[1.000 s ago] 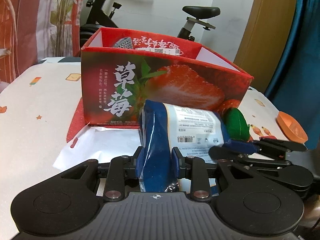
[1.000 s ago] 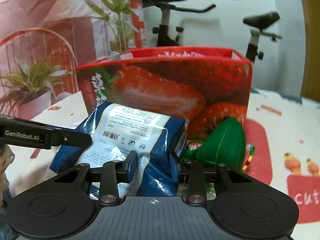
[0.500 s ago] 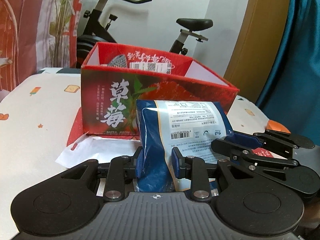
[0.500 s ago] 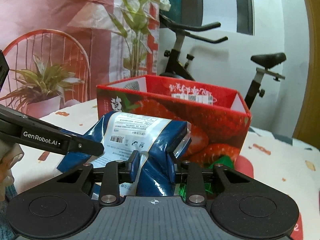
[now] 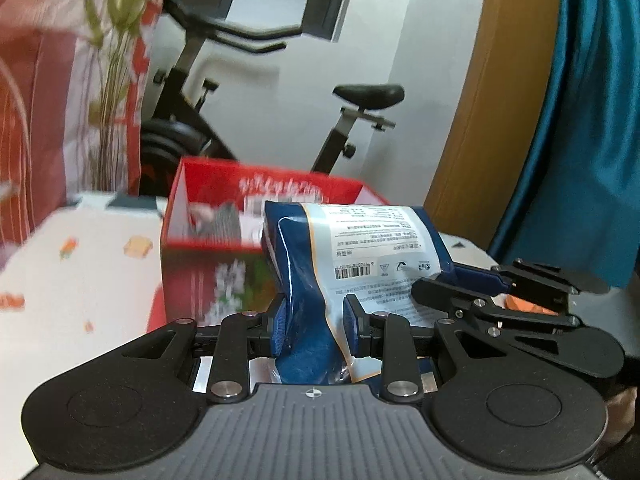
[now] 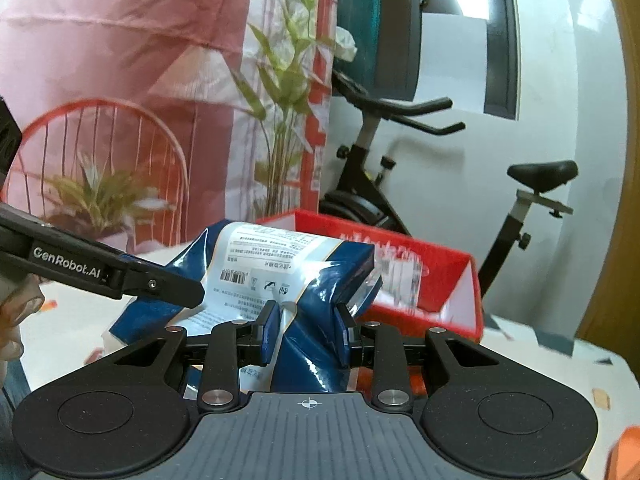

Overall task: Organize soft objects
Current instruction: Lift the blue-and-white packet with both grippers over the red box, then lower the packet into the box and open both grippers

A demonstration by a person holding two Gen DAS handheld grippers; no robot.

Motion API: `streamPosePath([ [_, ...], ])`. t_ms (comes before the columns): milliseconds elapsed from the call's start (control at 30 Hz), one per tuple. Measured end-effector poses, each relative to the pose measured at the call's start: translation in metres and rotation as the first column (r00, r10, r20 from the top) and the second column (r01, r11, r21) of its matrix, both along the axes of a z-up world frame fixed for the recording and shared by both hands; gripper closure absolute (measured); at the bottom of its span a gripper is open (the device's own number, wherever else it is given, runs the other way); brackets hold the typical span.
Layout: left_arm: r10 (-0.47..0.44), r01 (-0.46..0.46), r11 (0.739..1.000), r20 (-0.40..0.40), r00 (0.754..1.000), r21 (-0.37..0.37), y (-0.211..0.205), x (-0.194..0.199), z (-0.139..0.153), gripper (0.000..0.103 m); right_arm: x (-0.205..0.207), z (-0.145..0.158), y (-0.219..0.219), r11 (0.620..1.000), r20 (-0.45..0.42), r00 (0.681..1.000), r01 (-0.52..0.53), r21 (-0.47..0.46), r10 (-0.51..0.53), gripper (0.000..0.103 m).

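A soft blue and white packet (image 5: 352,256) hangs in the air between both grippers, level with the rim of the open red strawberry box (image 5: 208,248). My left gripper (image 5: 314,330) is shut on the packet's left end. My right gripper (image 6: 306,332) is shut on the other end of the same packet (image 6: 280,264). In the right wrist view the red box (image 6: 432,280) stands just behind the packet, its inside showing. The right gripper's fingers (image 5: 480,292) reach in from the right in the left wrist view, and the left gripper's fingers (image 6: 120,272) reach in from the left in the right wrist view.
The table (image 5: 72,280) has a white printed cloth. Behind it stand an exercise bike (image 6: 400,168) and a pink banner with plants (image 6: 140,80). A blue curtain (image 5: 580,120) hangs at the right. Something orange (image 5: 520,304) lies behind the right gripper's fingers.
Both grippers have risen with the packet, lifting it from the table in front of the box up to the box's rim. The green object that lay beside it has dropped out of view.
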State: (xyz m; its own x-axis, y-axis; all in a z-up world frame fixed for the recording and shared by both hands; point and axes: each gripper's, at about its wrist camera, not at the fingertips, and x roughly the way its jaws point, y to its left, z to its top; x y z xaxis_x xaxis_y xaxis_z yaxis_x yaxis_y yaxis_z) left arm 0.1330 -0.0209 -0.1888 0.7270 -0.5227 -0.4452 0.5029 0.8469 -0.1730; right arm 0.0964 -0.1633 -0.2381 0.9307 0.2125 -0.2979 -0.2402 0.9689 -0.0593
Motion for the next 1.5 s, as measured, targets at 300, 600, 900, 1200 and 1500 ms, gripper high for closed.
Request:
streamPosePath([
  [300, -0.025, 0.025, 1.000, 0.043, 0.999, -0.013, -0.014, 0.038, 0.043, 0.072, 0.046, 0.055, -0.021, 1.000, -0.002, 1.000, -0.018, 0.025, 0.018, 0.076],
  [600, -0.037, 0.037, 0.999, 0.019, 0.999, 0.025, -0.039, 0.105, 0.054, 0.072, 0.119, 0.081, -0.045, 1.000, -0.054, 0.999, 0.001, -0.008, -0.001, 0.076],
  [900, -0.035, 0.045, 0.997, -0.140, 0.990, 0.066, -0.068, 0.192, 0.033, 0.072, 0.213, 0.067, -0.071, 0.998, -0.209, 0.976, 0.063, -0.005, -0.063, 0.076],
  [1200, -0.015, 0.068, 0.988, -0.352, 0.936, 0.139, -0.086, 0.252, -0.012, 0.072, 0.280, 0.019, -0.081, 0.994, -0.432, 0.895, 0.108, -0.024, -0.108, 0.077],
  [1500, 0.004, 0.128, 0.961, -0.477, 0.879, 0.245, -0.100, 0.277, -0.034, 0.072, 0.315, -0.014, -0.074, 0.991, -0.612, 0.779, 0.112, -0.078, -0.137, 0.078],
])
